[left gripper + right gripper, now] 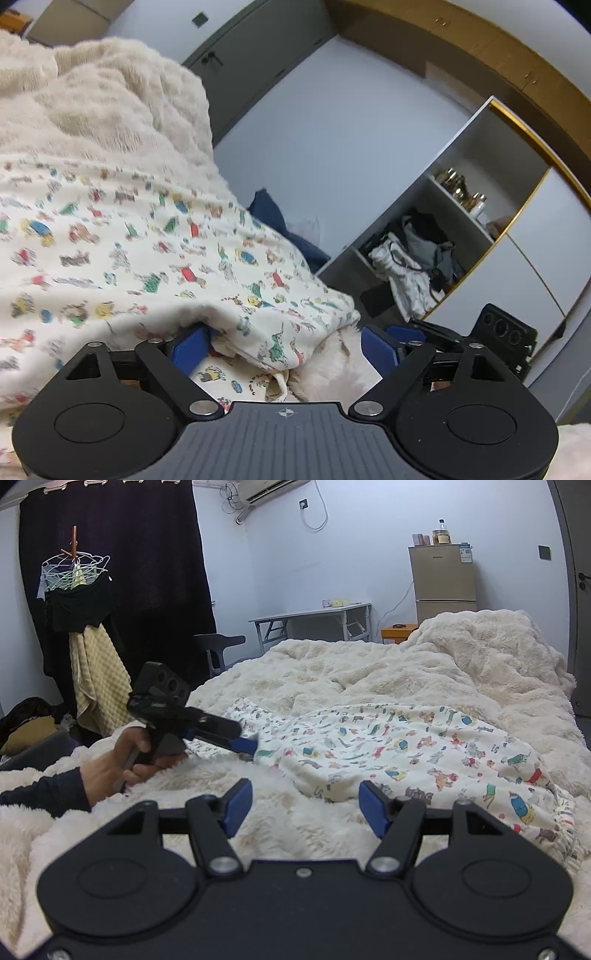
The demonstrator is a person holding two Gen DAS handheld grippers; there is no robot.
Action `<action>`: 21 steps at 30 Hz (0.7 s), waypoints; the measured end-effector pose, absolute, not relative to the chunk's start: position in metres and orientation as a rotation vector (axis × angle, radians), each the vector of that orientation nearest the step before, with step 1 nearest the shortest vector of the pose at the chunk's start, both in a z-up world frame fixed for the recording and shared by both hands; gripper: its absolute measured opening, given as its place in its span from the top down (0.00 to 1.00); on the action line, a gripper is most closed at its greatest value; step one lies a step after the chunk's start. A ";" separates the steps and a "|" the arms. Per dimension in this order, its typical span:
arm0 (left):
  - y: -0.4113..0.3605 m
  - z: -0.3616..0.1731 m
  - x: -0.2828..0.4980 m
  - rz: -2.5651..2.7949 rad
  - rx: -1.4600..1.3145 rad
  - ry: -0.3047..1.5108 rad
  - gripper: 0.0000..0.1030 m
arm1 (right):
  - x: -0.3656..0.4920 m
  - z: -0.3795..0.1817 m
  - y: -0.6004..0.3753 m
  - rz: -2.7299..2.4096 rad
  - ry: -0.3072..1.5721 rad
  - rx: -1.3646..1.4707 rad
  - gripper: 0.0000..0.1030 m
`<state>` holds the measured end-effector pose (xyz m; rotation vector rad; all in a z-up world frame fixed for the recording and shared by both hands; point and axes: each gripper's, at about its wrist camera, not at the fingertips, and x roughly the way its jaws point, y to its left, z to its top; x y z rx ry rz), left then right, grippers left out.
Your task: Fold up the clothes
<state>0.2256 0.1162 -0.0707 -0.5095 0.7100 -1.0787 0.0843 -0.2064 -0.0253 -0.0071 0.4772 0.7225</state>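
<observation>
Fridge (442,581) label too small to read

Bare fluffy blanket (295,812) lies open between the right gripper (306,805) and the printed garment (406,749) ahead. To its left, the left gripper (247,744) and hand (122,760) block the garment's near corner. A raised blanket mound (480,646) walls the far right.

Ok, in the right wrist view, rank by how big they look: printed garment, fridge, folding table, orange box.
1. printed garment
2. fridge and folding table: look alike, both far off, so unsure.
3. orange box
</observation>
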 end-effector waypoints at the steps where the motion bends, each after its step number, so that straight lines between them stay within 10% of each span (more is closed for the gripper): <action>1: 0.112 -0.071 0.225 -1.101 -0.500 0.716 0.17 | 0.084 -0.026 -0.206 0.723 0.478 -0.008 0.40; 10: 0.072 -0.074 0.233 -1.136 -0.479 0.811 0.20 | 0.086 -0.026 -0.209 0.719 0.478 0.007 0.39; 11: 0.071 -0.073 0.237 -1.121 -0.505 0.821 0.24 | 0.087 -0.026 -0.210 0.721 0.479 0.017 0.39; 14: 0.074 -0.068 0.245 -1.076 -0.575 0.840 0.91 | 0.090 -0.024 -0.222 0.734 0.484 0.083 0.39; 21: 0.104 -0.038 0.237 -1.023 -0.677 0.835 0.92 | 0.103 -0.024 -0.274 0.731 0.546 0.399 0.39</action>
